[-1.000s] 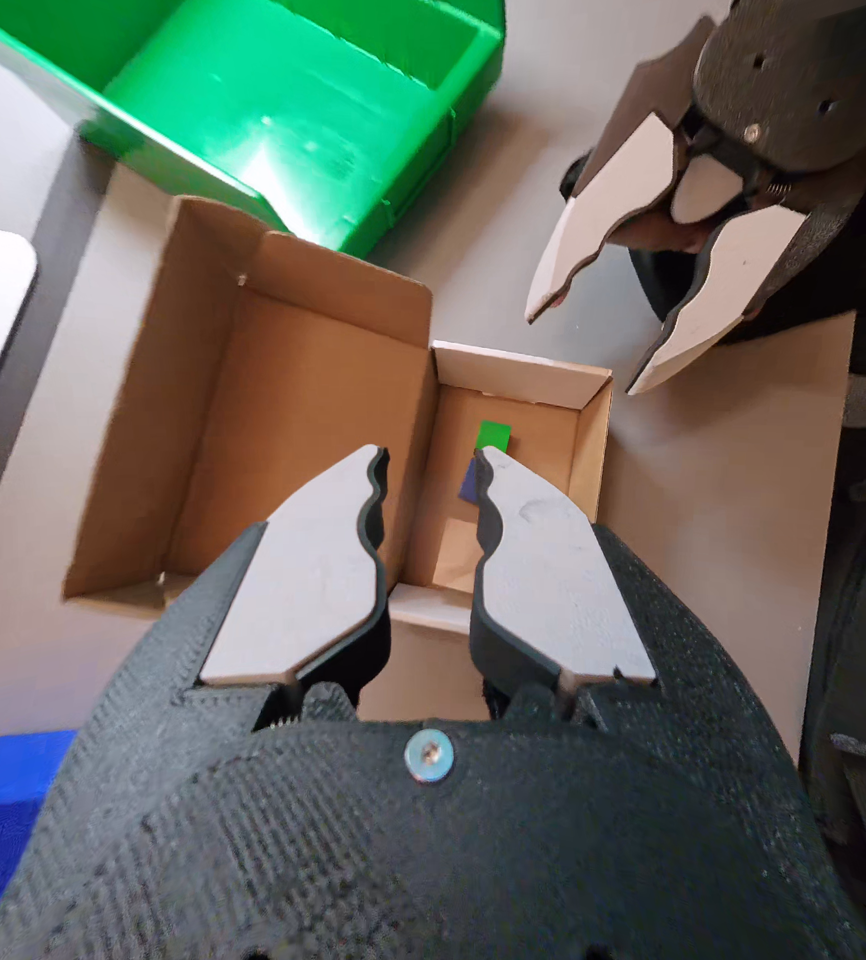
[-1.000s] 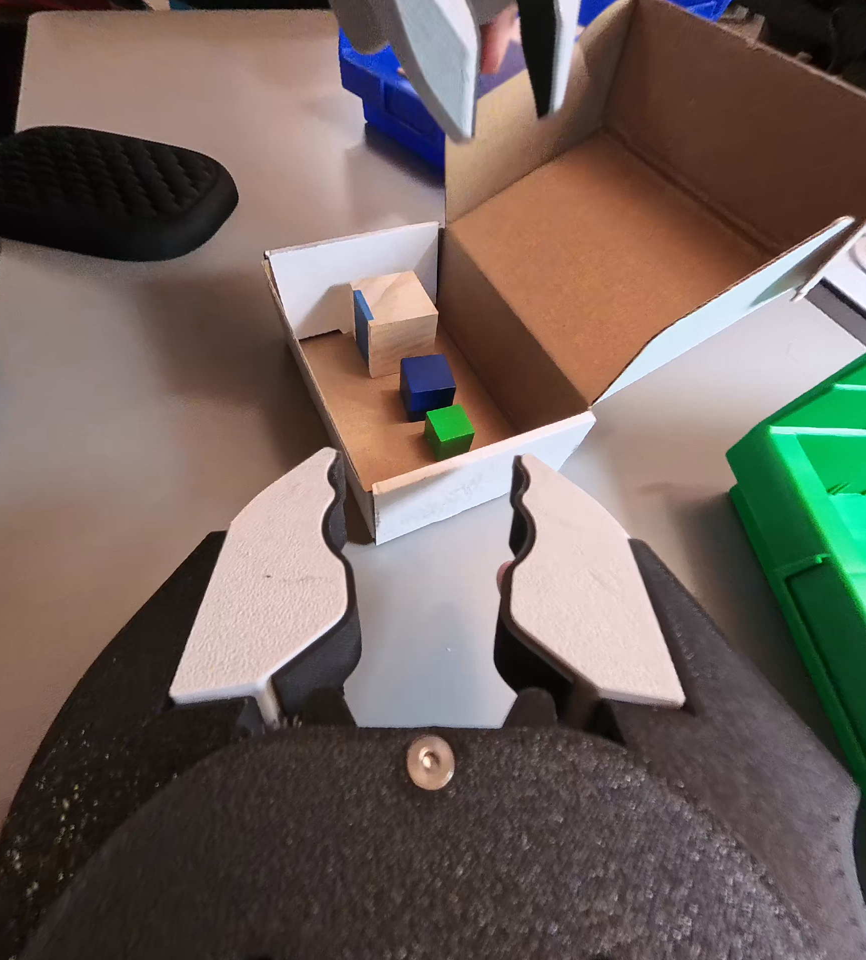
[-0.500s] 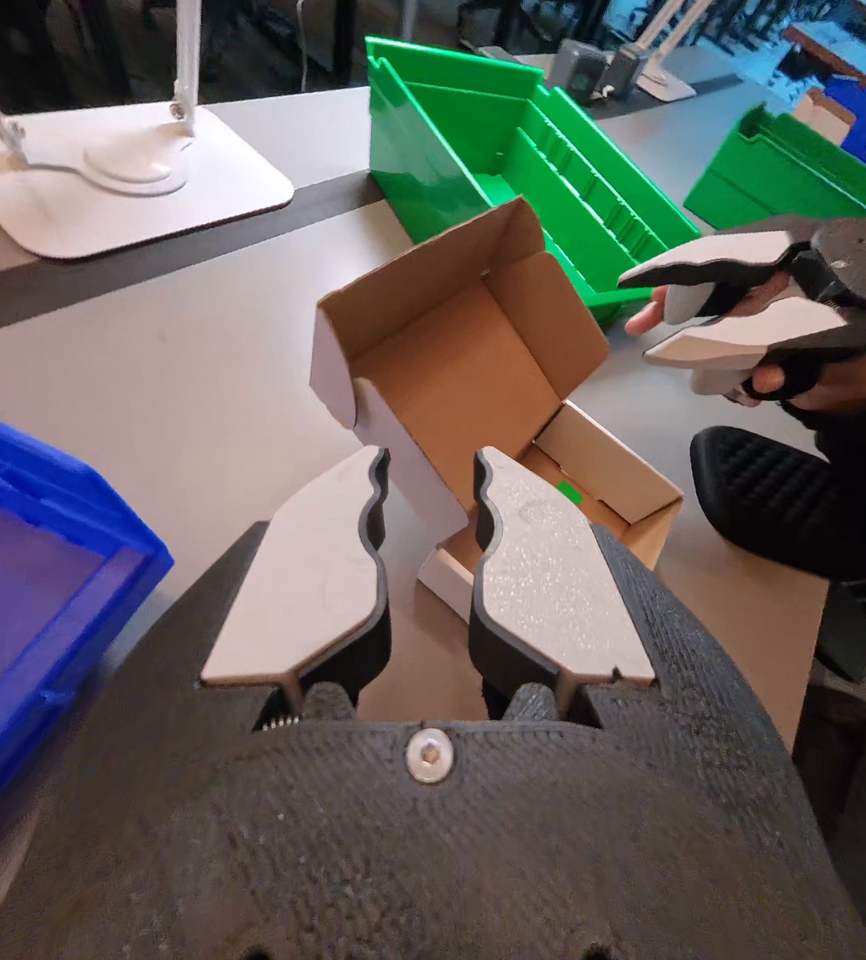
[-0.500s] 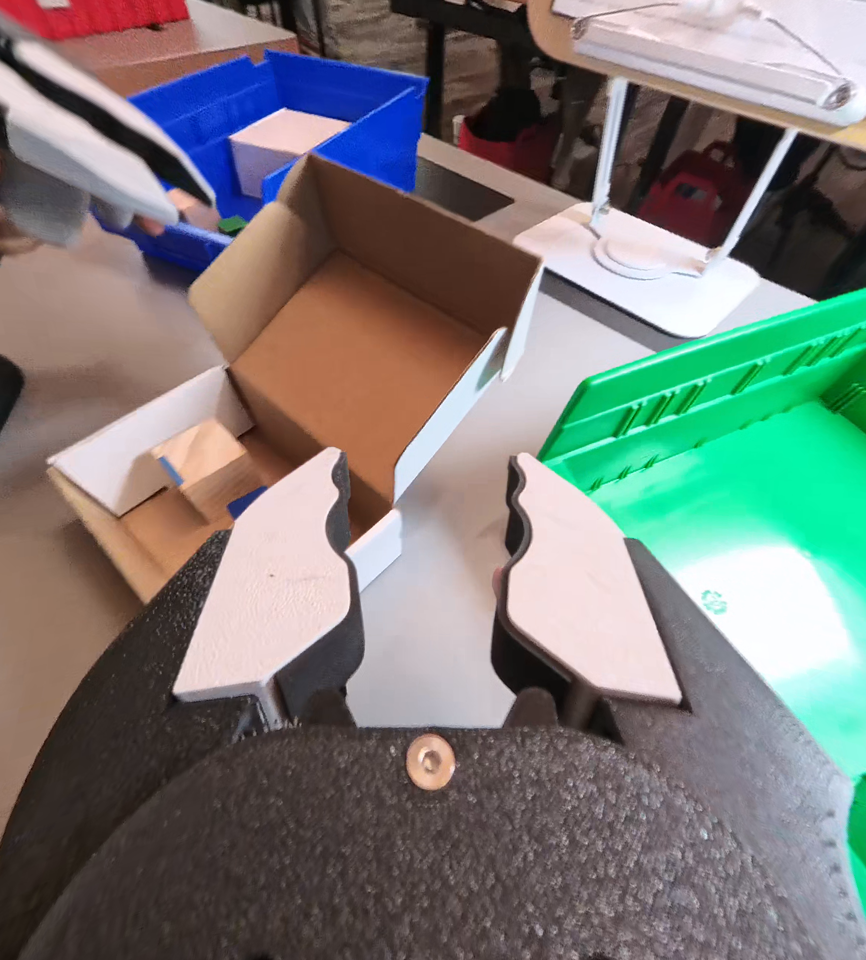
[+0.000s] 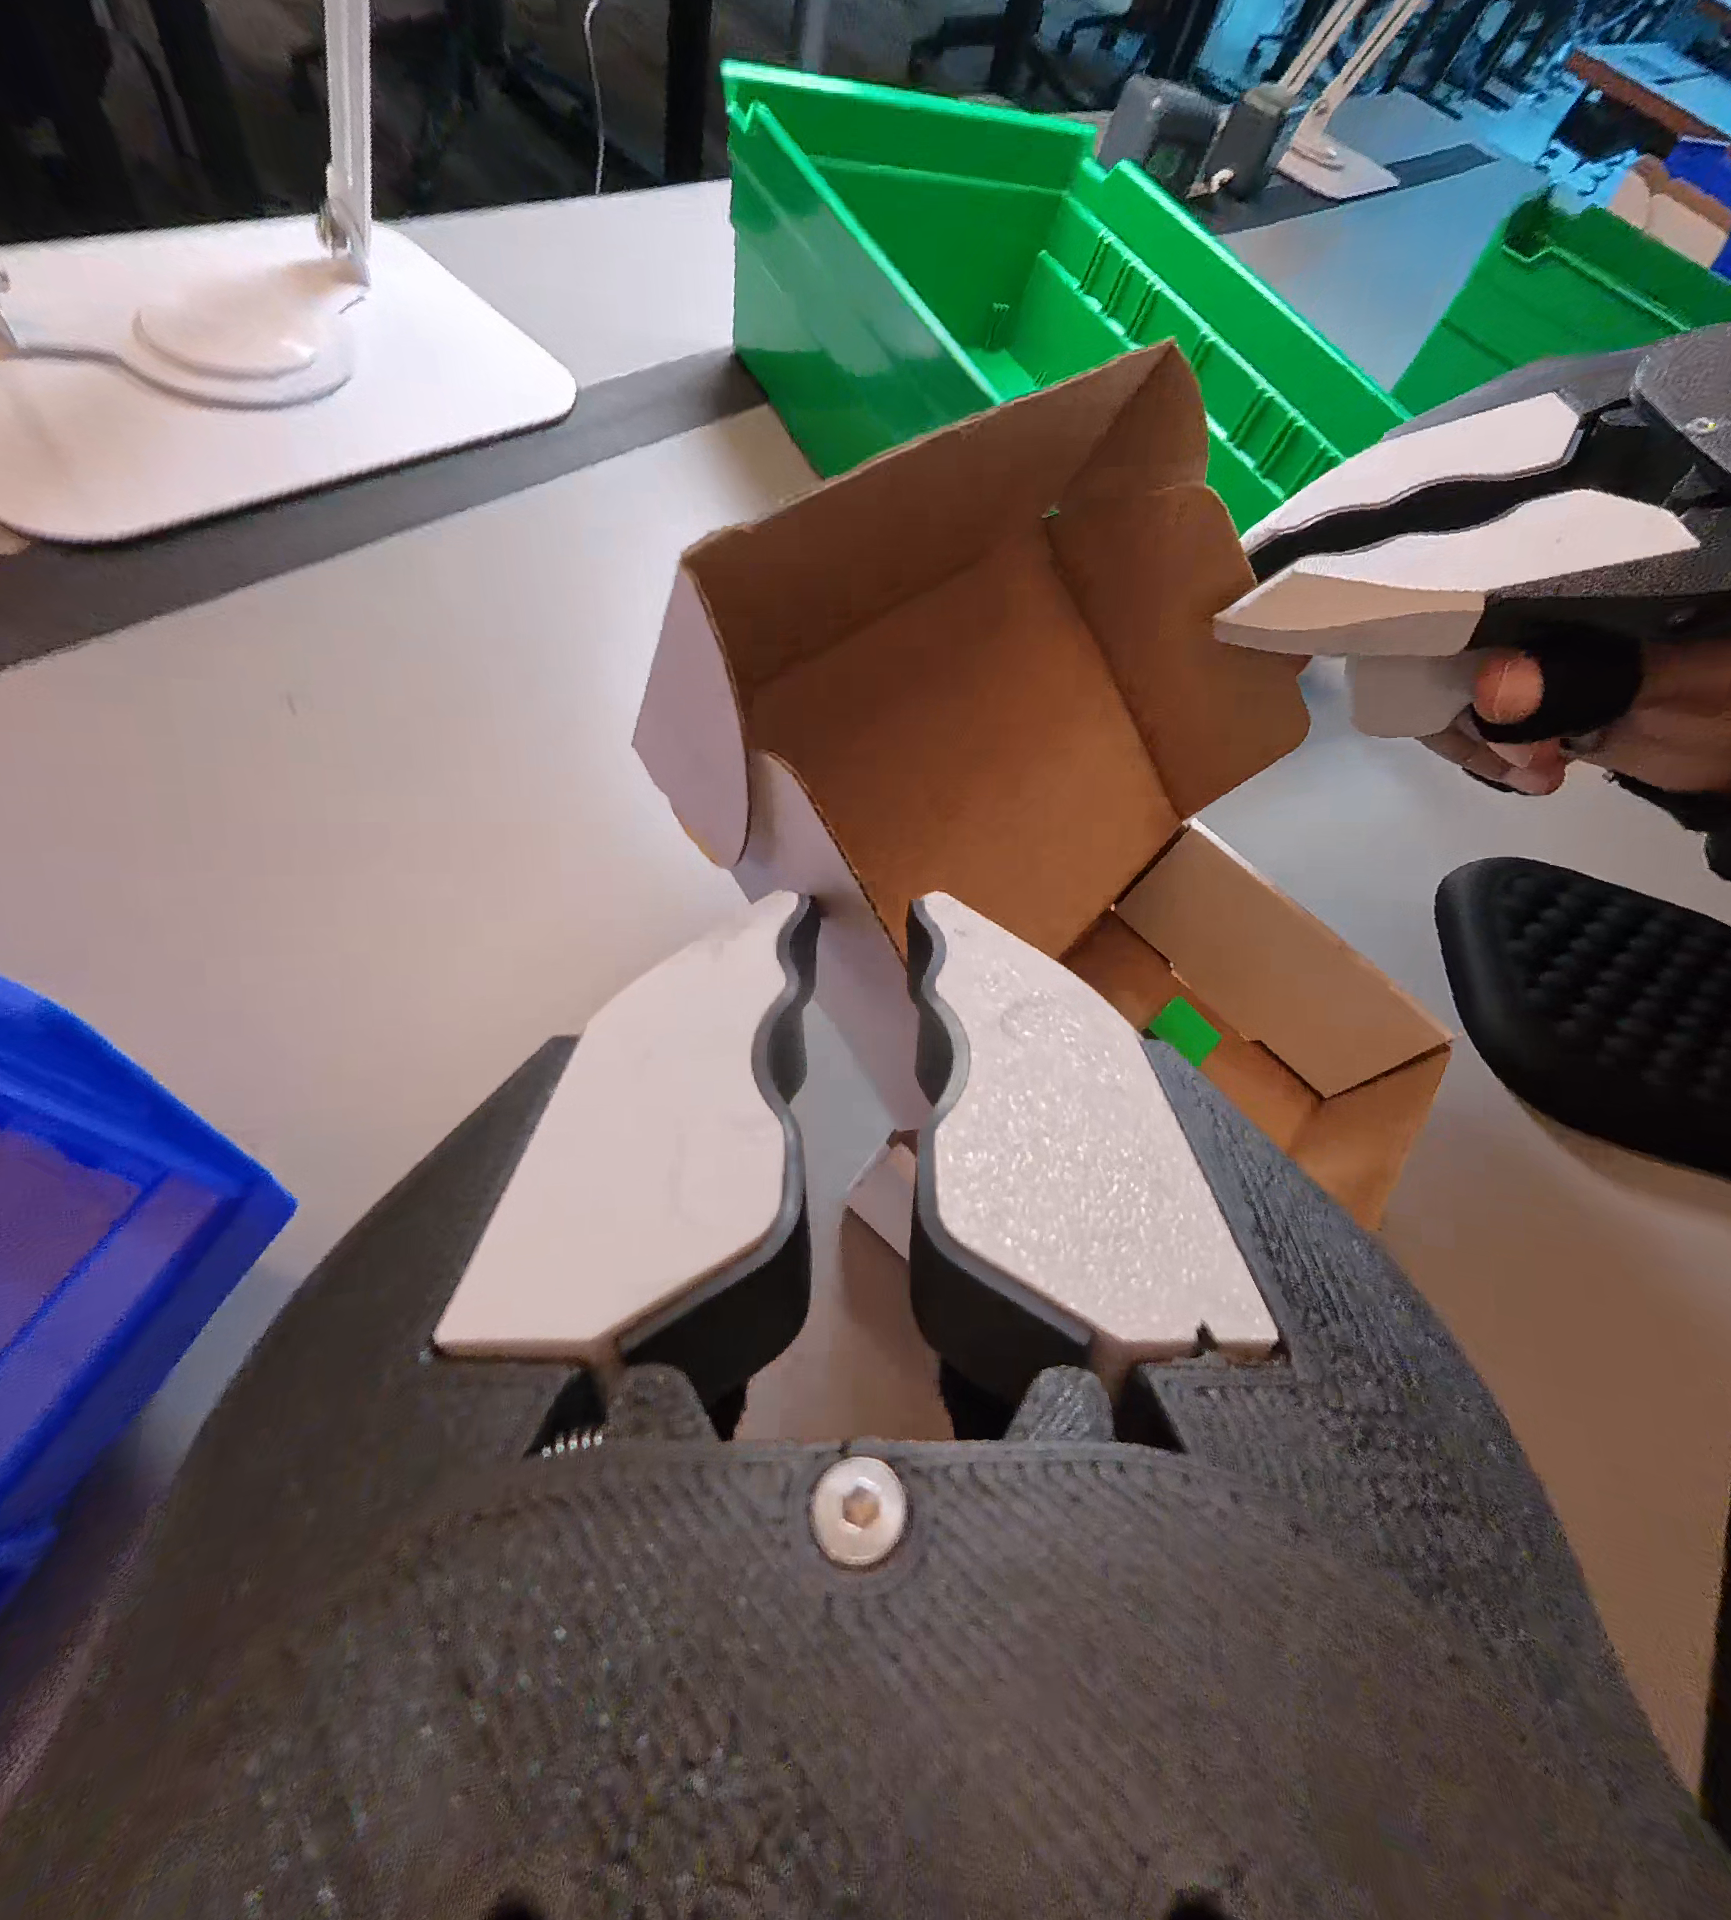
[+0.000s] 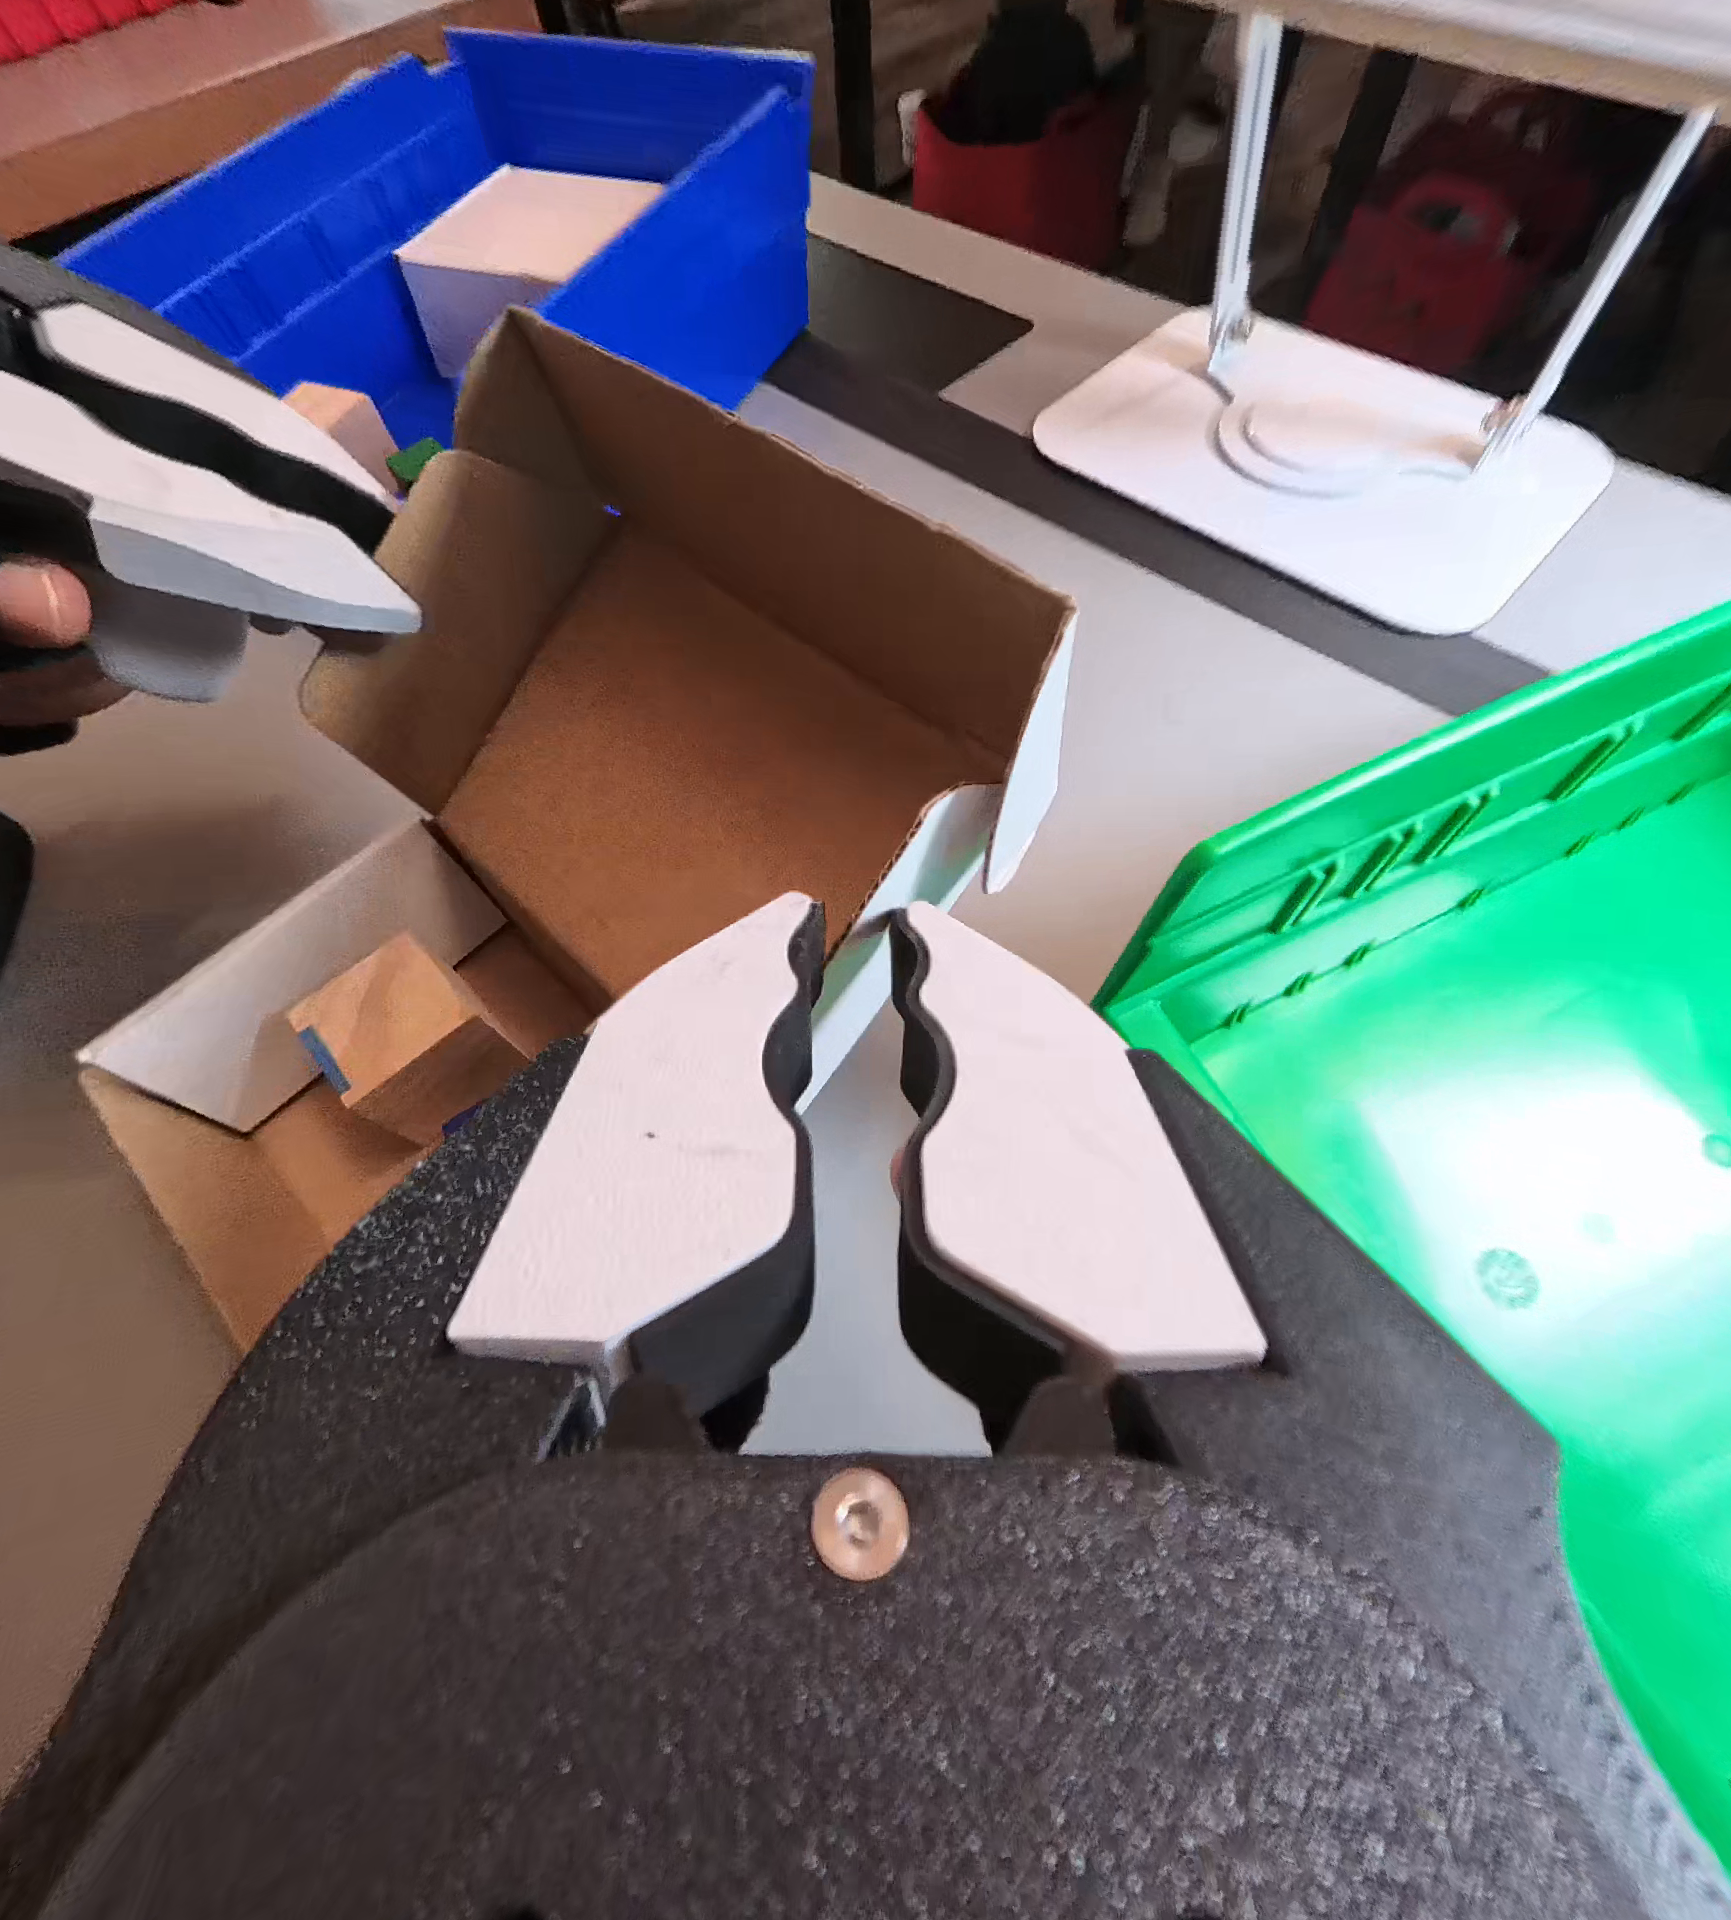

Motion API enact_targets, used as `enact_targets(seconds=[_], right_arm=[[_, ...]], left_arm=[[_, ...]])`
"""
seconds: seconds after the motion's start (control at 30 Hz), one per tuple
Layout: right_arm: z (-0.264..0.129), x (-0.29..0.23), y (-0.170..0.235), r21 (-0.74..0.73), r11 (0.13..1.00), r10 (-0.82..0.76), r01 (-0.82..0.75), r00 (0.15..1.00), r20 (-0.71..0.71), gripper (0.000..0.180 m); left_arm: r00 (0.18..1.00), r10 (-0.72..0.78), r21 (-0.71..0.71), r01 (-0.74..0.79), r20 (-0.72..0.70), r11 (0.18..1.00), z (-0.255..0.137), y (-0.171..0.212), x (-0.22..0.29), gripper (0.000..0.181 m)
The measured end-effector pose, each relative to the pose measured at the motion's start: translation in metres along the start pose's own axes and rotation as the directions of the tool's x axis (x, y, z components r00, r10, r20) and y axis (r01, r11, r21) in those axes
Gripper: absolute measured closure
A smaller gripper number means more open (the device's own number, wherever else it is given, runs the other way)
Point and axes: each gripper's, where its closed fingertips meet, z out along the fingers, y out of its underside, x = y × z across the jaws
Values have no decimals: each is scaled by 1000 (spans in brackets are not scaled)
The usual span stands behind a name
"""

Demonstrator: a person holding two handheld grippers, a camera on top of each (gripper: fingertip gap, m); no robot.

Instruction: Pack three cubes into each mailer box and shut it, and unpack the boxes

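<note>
A cardboard mailer box (image 5: pixel 1287 966) stands open on the grey table, its lid (image 5: pixel 944 727) tilted partway up. A small green cube (image 5: pixel 1183 1034) shows inside. In the right wrist view the box (image 6: pixel 269 966) holds a large wooden cube (image 6: pixel 404 1039) with a blue face, and a sliver of a blue cube (image 6: pixel 461 1122). My left gripper (image 5: pixel 861 914) is shut on the lid's white left side flap and also shows in the right wrist view (image 6: pixel 393 582). My right gripper (image 6: pixel 856 925) is shut on the lid's right side flap and also shows in the left wrist view (image 5: pixel 1235 582).
A green bin (image 5: pixel 944 260) stands behind the box and fills the right of the right wrist view (image 6: pixel 1463 1039). A blue bin (image 6: pixel 528 156) holds a white box (image 6: pixel 518 249) and loose cubes. A white lamp base (image 5: pixel 217 353) and a black padded rest (image 5: pixel 1650 1018) flank the box. The tips of one gripper are about 15 cm away from the tips of the other.
Both grippers dropped from above the box to the lid's two sides and narrowed their jaws onto its side flaps. The lid rose from lying flat to tilted up.
</note>
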Motion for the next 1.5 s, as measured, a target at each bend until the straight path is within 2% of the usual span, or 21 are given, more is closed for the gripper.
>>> enact_targets(seconds=[0.17, 0.3, 0.5, 0.67, 0.8, 0.87, 1.0, 1.07, 1.13, 1.2, 1.27, 1.4, 1.5], right_arm=[[-27, -31, 6, 106, 978, -183, 180, 983, 17, 166], [-45, -55, 24, 124, 968, -230, 220, 971, 68, 166], [-50, -73, 56, 73, 962, -270, 263, 955, 122, 159], [-50, -84, 83, -29, 958, -272, 285, 938, 216, 149], [-68, -76, 84, -8, 930, -360, 368, 914, 189, 139], [-75, -64, 79, 15, 881, -472, 472, 877, 92, 132], [-73, -64, 66, 37, 723, -686, 690, 723, -87, 118], [-69, -72, 61, 24, 625, -769, 780, 621, -151, 117], [-66, -77, 58, -2, 578, -804, 816, 569, -173, 117], [-67, -81, 56, -1, 574, -807, 819, 566, -170, 131], [-71, -83, 57, -6, 583, -805, 812, 577, -140, 143], [-77, -94, 69, -28, 707, -705, 706, 708, 33, 146], [-79, -104, 86, -113, 803, -559, 585, 806, 196, 155]], left_arm=[[982, 180, 120, -172, -57, 978, -21, 8, 30, 165], [958, 258, 139, -240, -128, 961, -34, 31, 56, 165], [934, 321, 48, -317, -160, 947, -37, 67, 71, 166], [922, 292, -149, -336, -255, 930, -37, 105, 76, 163], [929, 292, -88, -318, -228, 944, -61, 92, 67, 147], [918, 363, -28, -372, -157, 928, -70, 84, 61, 135], [830, 557, 94, -552, -31, 828, -75, 70, 77, 129], [805, 593, 109, -589, -13, 801, -71, 67, 90, 127], [784, 620, 81, -619, 16, 781, -66, 67, 93, 131], [763, 642, 51, -646, 74, 761, -63, 64, 89, 147], [760, 646, 15, -649, 76, 761, -63, 66, 88, 153], [838, 545, -17, -545, -30, 838, -68, 77, 99, 156], [899, 411, -87, -427, -152, 900, -71, 91, 111, 156]])
